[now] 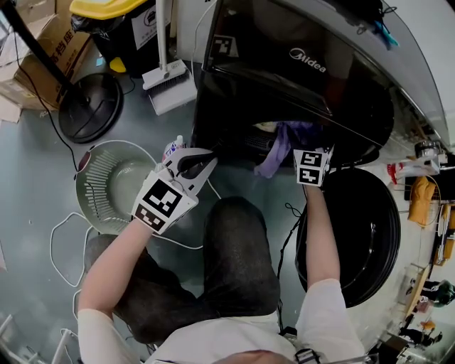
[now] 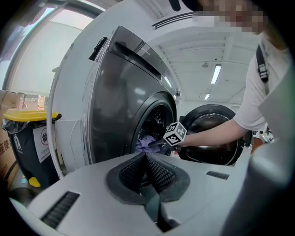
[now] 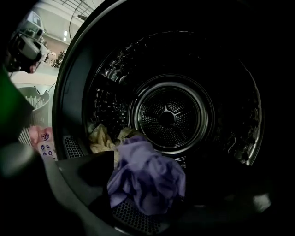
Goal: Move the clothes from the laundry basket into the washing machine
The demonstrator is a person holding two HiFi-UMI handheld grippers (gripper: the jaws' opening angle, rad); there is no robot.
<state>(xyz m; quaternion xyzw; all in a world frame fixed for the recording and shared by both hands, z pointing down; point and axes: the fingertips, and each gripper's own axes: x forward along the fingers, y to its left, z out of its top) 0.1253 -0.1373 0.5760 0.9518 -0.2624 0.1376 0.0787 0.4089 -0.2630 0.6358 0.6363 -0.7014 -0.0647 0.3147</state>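
Observation:
The washing machine (image 1: 284,64) stands dark-fronted with its round door (image 1: 355,227) swung open to the right. My right gripper (image 1: 306,153) reaches into the opening. In the right gripper view it (image 3: 159,179) is open, and a crumpled purple garment (image 3: 147,177) lies loose between the wide jaws at the drum's (image 3: 170,115) lip. That purple garment (image 1: 281,146) hangs over the rim in the head view. A beige cloth (image 3: 99,138) lies inside the drum. My left gripper (image 1: 202,162) hovers by the pale laundry basket (image 1: 106,185), shut and empty (image 2: 146,159).
A small pink printed cloth (image 3: 39,138) lies by the basket. A black round stand base (image 1: 91,106), a yellow-lidded bin (image 1: 114,14), cardboard boxes (image 1: 35,57) and a white dustpan (image 1: 169,82) crowd the far floor. A white cable (image 1: 60,234) loops on the floor near the person's knee (image 1: 238,249).

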